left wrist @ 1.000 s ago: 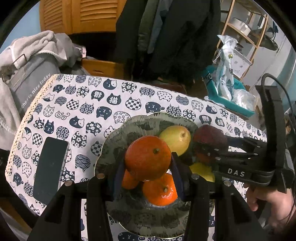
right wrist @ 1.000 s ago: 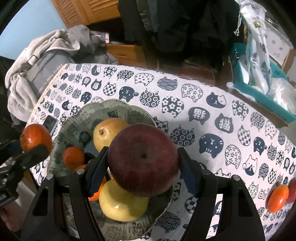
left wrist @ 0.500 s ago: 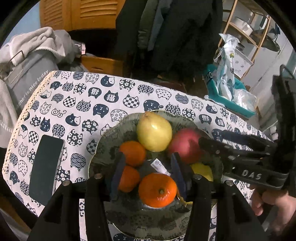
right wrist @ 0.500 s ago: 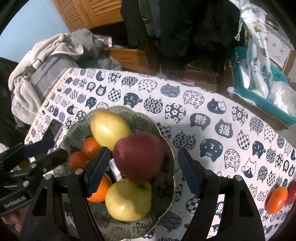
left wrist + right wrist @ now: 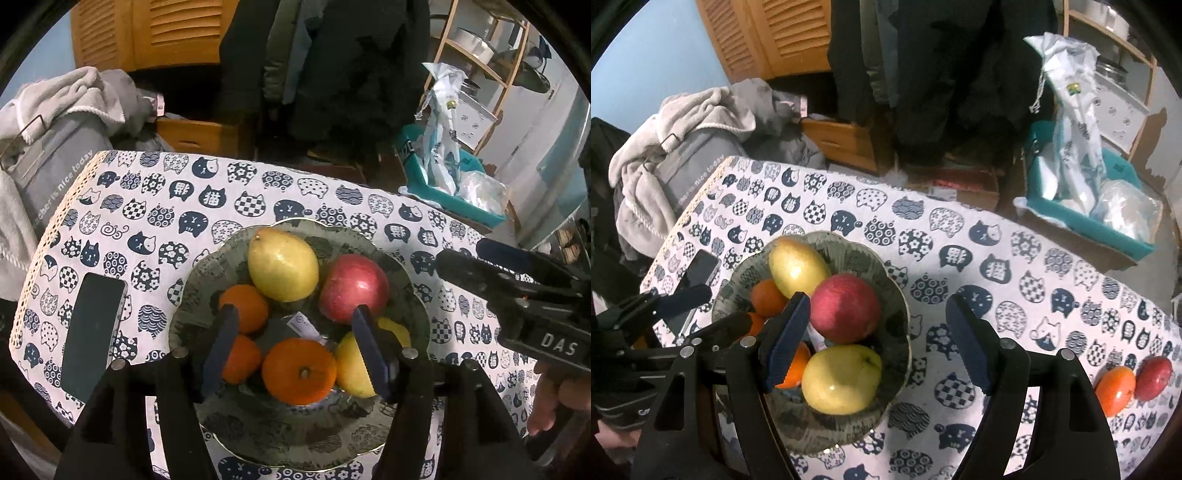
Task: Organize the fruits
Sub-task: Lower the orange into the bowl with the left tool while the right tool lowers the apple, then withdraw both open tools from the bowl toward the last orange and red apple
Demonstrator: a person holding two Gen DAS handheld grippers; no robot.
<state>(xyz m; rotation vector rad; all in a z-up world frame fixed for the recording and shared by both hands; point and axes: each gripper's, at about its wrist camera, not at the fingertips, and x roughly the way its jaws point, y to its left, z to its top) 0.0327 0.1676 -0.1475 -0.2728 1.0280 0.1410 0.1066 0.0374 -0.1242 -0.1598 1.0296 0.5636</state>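
Right under both sets of jaws sits the dark green scalloped ceramic bowl point(image 5: 901, 354), already pretty loaded: a yellow pear point(image 5: 282, 267), a round red apple point(image 5: 352, 286), a yellow-green apple point(image 5: 842, 378) and a few small orange mandarins point(image 5: 299, 371). The left gripper point(image 5: 295, 349) hangs over the near side of the bowl with its jaws opening; the biggest mandarin shows in the gap between them, but the pads aren't touching it, so it's carrying nothing. The right gripper point(image 5: 877, 341) has its jaws spread and empty too, with the red apple just inside its left jaw and bare cat-print tablecloth point(image 5: 960, 229) under the rest of the gap.

So I'd say most of the job is done. Still left, well off to the right of the right jaws near the bench edge: an orange fruit point(image 5: 1115, 389) and a red fruit point(image 5: 1154, 376) touching each other on the cloth. Those two look like the next pickups.
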